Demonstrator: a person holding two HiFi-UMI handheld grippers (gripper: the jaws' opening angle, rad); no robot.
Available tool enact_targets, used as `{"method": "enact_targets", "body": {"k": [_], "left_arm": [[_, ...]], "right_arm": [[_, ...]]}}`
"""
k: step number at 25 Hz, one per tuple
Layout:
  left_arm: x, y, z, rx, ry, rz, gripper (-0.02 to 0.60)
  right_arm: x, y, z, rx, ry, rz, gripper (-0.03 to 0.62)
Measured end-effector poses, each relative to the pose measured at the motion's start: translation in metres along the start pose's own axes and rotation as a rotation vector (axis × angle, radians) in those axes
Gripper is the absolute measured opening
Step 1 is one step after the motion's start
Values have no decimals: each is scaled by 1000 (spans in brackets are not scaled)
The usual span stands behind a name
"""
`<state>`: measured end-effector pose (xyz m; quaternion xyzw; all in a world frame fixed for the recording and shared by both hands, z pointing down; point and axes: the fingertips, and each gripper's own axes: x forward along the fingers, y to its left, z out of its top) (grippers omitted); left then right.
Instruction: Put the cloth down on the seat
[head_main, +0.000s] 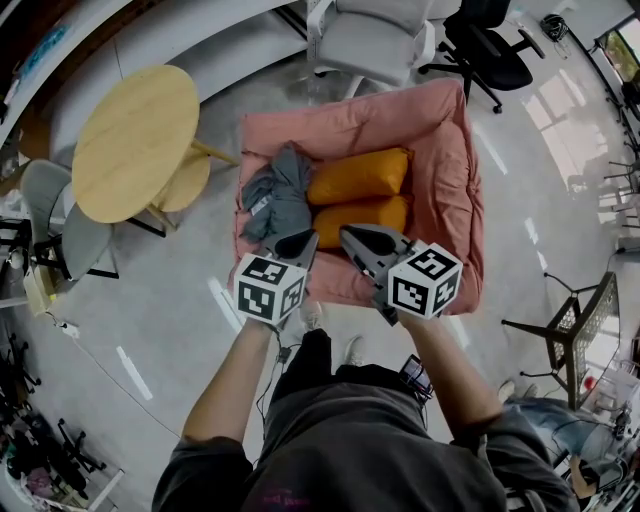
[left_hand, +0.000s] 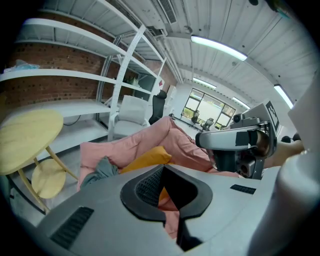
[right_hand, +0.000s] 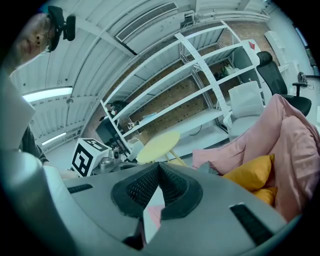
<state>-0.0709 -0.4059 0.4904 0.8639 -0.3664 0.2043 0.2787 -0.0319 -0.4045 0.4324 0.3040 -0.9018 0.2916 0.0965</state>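
Cloth (head_main: 278, 195): grey, crumpled on the seat (head_main: 450, 190), at its left end against the cushions (head_main: 358, 175); it looks already put down.
Left gripper (head_main: 298, 243): above the seat's front edge, jaws closed on nothing, probably because the cloth needs no more holding.
Right gripper (head_main: 350, 236): alongside it, jaws together, empty.
Count: one cloth, two cushions, two grippers.
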Motion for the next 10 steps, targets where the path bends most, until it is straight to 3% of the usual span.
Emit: {"method": "enact_targets", "body": {"k": [10], "left_arm": [[-7,-5,-1,-5,-7,3,9]], "right_arm": [[-8,8,-4,4,2,-5,14]]}}
